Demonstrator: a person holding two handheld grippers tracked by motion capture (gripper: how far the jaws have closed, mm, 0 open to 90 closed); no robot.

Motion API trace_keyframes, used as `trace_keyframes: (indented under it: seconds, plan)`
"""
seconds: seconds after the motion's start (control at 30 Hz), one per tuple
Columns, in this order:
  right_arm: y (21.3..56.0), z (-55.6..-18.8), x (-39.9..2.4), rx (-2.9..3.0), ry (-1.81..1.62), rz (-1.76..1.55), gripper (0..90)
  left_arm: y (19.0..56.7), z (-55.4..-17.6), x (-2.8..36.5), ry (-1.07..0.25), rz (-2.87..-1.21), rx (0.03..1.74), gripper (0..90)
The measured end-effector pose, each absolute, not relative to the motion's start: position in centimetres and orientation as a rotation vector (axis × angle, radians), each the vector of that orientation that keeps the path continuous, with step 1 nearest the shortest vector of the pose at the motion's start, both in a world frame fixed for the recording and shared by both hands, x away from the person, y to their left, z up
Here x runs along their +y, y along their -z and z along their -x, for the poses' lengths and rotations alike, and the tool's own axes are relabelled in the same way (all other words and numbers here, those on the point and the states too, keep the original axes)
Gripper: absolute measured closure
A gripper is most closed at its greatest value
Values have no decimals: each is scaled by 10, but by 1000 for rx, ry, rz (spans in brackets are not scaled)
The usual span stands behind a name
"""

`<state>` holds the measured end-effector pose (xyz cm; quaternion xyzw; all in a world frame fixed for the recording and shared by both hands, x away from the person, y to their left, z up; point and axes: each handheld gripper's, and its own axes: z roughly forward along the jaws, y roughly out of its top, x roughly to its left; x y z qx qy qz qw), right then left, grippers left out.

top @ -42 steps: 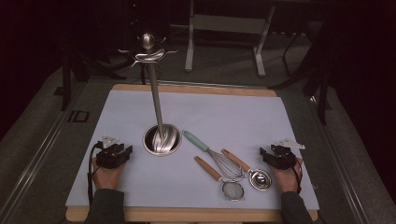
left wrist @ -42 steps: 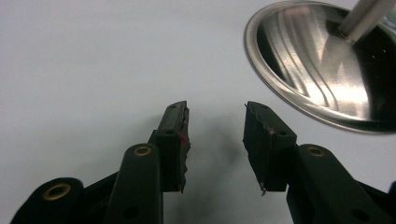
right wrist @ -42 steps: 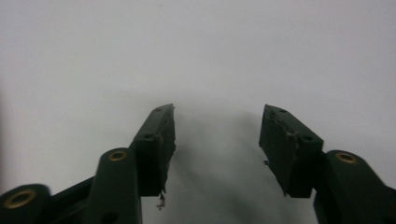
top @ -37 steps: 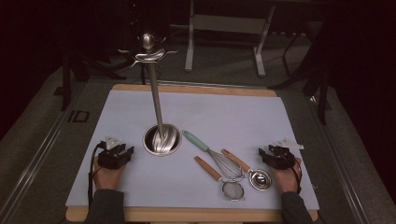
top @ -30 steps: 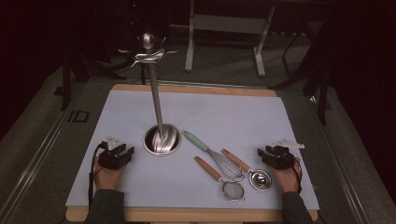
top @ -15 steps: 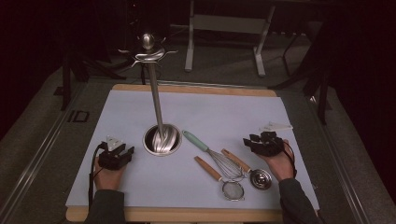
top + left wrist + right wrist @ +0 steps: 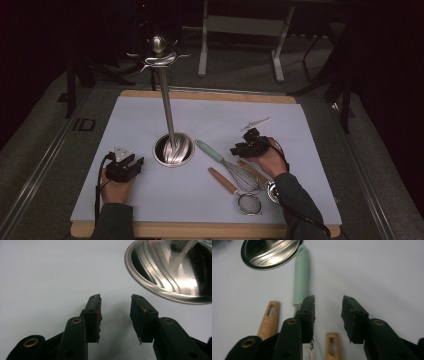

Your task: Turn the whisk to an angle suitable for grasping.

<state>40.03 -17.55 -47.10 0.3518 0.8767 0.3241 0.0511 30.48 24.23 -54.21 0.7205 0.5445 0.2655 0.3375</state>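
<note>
whisk (image 7: 227, 162) | mint-green handle, wire head | flat on white mat, diagonal

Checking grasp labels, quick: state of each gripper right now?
Left gripper: open, nothing between the jaws, resting on the white table cover.
Right gripper: open, jaws just been closing, nothing held, above the mint-green-handled wire whisk.

One whisk (image 7: 231, 165), one strainer (image 7: 248, 203), one spoon (image 7: 272, 191), one metal stand (image 7: 172, 149).
</note>
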Motion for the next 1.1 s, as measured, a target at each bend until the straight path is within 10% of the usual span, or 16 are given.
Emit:
trace_keyframes:
  seconds: [1.1]
  plan:
    - [507,-432,-123,3014,-730,-1248,681,542,-305,243,-683,-1870,1428,602]
